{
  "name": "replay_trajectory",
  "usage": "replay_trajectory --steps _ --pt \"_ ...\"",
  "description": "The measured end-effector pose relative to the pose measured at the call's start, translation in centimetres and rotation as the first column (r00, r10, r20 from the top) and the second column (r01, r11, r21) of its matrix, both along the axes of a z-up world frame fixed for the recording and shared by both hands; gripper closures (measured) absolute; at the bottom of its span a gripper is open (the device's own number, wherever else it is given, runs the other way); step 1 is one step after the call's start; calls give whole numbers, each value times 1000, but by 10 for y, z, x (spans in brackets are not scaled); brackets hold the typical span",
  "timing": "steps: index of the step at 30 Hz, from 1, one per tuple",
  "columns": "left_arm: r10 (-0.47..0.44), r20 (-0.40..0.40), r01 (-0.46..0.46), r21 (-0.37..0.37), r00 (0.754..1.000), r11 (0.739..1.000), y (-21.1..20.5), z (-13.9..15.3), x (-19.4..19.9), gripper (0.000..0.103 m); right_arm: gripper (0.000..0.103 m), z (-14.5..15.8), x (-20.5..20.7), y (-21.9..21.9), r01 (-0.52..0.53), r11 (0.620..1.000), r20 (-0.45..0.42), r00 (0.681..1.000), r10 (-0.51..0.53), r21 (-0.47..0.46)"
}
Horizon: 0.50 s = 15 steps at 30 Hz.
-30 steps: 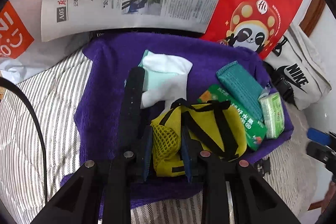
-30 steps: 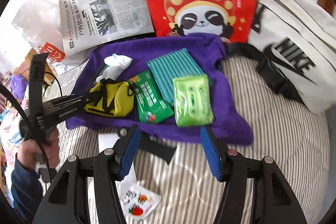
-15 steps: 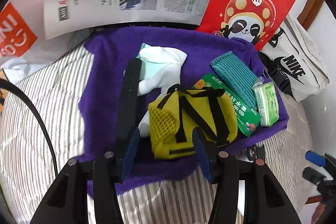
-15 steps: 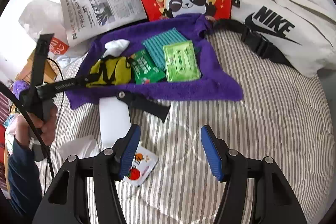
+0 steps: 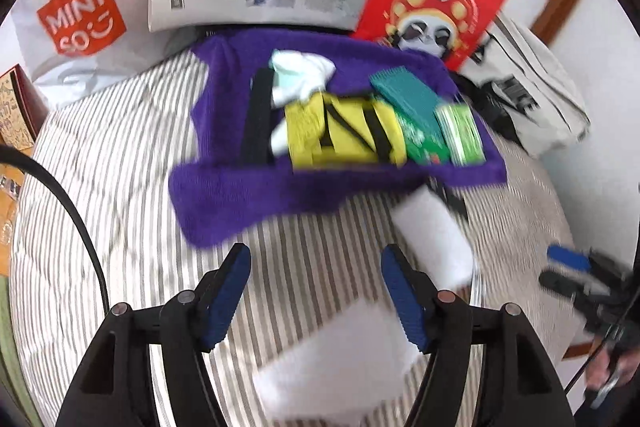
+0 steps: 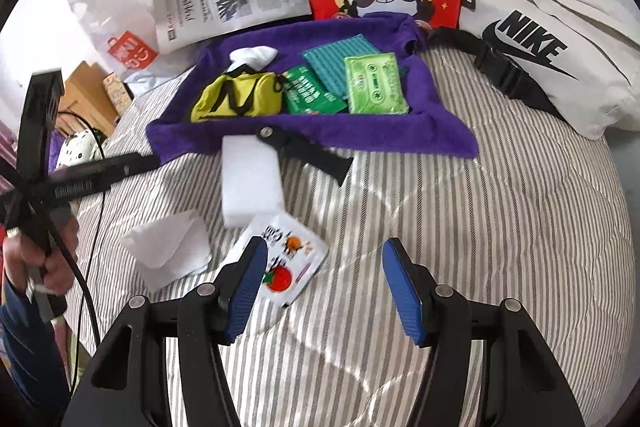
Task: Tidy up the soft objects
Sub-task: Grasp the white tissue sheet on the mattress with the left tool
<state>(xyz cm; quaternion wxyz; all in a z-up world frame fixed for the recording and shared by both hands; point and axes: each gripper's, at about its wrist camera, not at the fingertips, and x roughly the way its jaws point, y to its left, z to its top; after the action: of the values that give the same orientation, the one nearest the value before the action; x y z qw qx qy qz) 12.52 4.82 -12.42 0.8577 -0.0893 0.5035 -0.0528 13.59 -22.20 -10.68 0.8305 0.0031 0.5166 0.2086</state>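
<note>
While the yellow pouch (image 5: 344, 131) is lying ahead on the purple towel (image 5: 240, 187), the left tongs (image 5: 316, 291), just opening, are hanging spread and empty, the right tongs (image 6: 324, 287) likewise, likely needing the fruit-printed packet (image 6: 280, 259) next.

**Soft stuff lined up on the purple towel**

So the purple towel (image 6: 384, 139) is spread flat on the striped bed. Sitting on it in a row: a white sock (image 6: 256, 55) at the back left, a yellow pouch (image 6: 236, 99) with black straps, a dark green packet (image 6: 310, 95), a teal ribbed cloth (image 6: 336, 63) and a light green tissue pack (image 6: 376, 83), all snug side by side. Off the towel, a white sponge block (image 6: 250, 183) touches its front edge, with a folded white tissue (image 6: 168, 251) and a fruit-print sachet (image 6: 288, 263) nearer.
</note>
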Motion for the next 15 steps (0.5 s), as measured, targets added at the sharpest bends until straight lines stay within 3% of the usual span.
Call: replay_trajectory --steps 4,8,11,15 --pt "-44 -35 44 -6 998 999 -4 -19 -16 37 43 3 -14 1 -15 1000 6 1000 14 5" --pt "-99 -83 92 -76 992 993 -5 -40 -29 37 43 4 -27 1 -35 999 5 999 35 -8" --pt "-142 -61 136 -84 988 987 -12 -41 -42 32 40 5 -38 0 -51 999 12 999 51 -17" --pt "-190 -43 191 23 981 981 -33 -42 -53 26 39 2 -47 -4 -47 998 4 999 47 -28"
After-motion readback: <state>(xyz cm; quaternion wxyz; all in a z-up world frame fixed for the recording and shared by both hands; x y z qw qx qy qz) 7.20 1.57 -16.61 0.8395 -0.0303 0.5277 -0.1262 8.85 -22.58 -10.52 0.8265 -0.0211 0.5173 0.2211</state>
